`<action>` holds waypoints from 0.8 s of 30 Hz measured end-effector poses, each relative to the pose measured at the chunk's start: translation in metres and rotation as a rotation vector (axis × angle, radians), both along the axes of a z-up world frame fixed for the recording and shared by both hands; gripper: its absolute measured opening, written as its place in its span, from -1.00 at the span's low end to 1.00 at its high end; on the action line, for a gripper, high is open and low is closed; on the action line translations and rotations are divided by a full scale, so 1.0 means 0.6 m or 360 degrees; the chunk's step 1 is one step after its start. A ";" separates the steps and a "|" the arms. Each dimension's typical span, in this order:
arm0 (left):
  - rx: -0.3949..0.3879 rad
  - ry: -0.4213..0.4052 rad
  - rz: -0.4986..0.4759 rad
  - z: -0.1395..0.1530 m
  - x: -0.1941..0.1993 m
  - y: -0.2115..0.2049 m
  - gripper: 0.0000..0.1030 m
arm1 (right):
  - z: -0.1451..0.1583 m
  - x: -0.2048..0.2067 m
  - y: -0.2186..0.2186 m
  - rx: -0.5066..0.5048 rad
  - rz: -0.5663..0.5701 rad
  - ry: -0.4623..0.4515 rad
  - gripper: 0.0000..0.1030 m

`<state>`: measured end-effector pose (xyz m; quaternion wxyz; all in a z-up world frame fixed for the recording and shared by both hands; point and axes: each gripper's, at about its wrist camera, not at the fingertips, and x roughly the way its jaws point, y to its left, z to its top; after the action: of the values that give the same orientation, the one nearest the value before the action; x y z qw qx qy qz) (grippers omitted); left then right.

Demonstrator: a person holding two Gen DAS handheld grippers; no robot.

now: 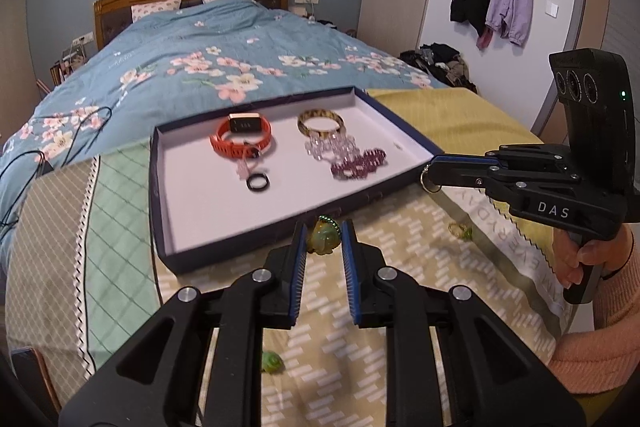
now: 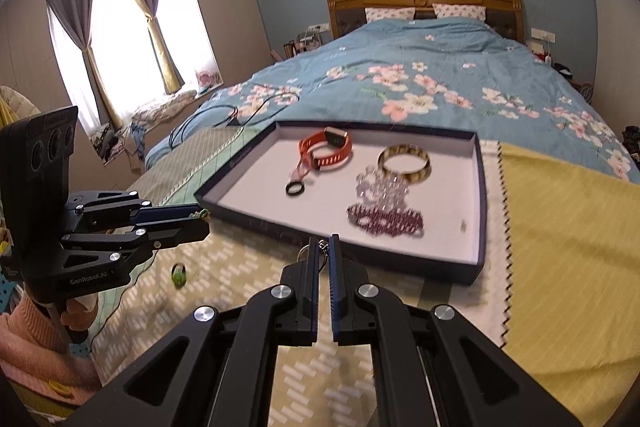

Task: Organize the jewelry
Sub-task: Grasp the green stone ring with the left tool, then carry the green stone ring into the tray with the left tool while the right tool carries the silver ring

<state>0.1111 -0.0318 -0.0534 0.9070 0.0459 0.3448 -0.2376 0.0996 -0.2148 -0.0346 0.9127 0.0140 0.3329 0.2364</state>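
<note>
A dark blue tray [image 1: 160, 195] [image 2: 482, 195] lies on the bed. It holds an orange watch [image 1: 242, 139] [image 2: 326, 151], a black ring [image 1: 257, 183] [image 2: 295, 189], a gold bangle [image 1: 320, 123] [image 2: 404, 163], a clear bead bracelet [image 1: 330, 147] [image 2: 380, 189] and a purple bead bracelet [image 1: 360, 165] [image 2: 386, 219]. My left gripper [image 1: 323, 233] [image 2: 202, 219] is shut on a green jade pendant [image 1: 324, 237] just before the tray's near wall. My right gripper [image 2: 323, 247] [image 1: 430, 179] is shut on a small silver ring [image 2: 310, 255] [image 1: 430, 183] at the tray's edge.
A green ring [image 1: 460, 230] [image 2: 178, 274] and a green stone [image 1: 272, 363] lie on the patterned cloth [image 1: 360, 307] before the tray. A yellow cloth [image 2: 560, 227] lies to the right. Black cables [image 1: 40, 155] trail on the floral quilt to the left.
</note>
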 end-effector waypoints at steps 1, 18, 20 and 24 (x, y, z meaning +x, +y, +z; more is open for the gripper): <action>0.0000 -0.0011 0.0004 0.004 0.003 0.000 -0.65 | 0.003 0.004 -0.002 0.0010 -0.0006 -0.0008 -0.94; 0.0016 -0.0046 0.0078 0.011 0.066 -0.003 -0.65 | 0.016 0.076 -0.020 0.0096 -0.0102 -0.0021 -0.94; 0.0015 -0.0039 0.0083 0.009 0.073 -0.002 -0.65 | 0.015 0.084 -0.021 0.0104 -0.0105 -0.0016 -0.94; 0.0020 -0.0037 0.0097 0.007 0.083 -0.001 -0.65 | 0.011 0.096 -0.023 0.0115 -0.0119 0.0000 -0.94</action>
<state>0.1612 -0.0326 -0.0492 0.9174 0.0440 0.3369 -0.2073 0.1574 -0.2287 -0.0281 0.9198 0.0595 0.3235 0.2140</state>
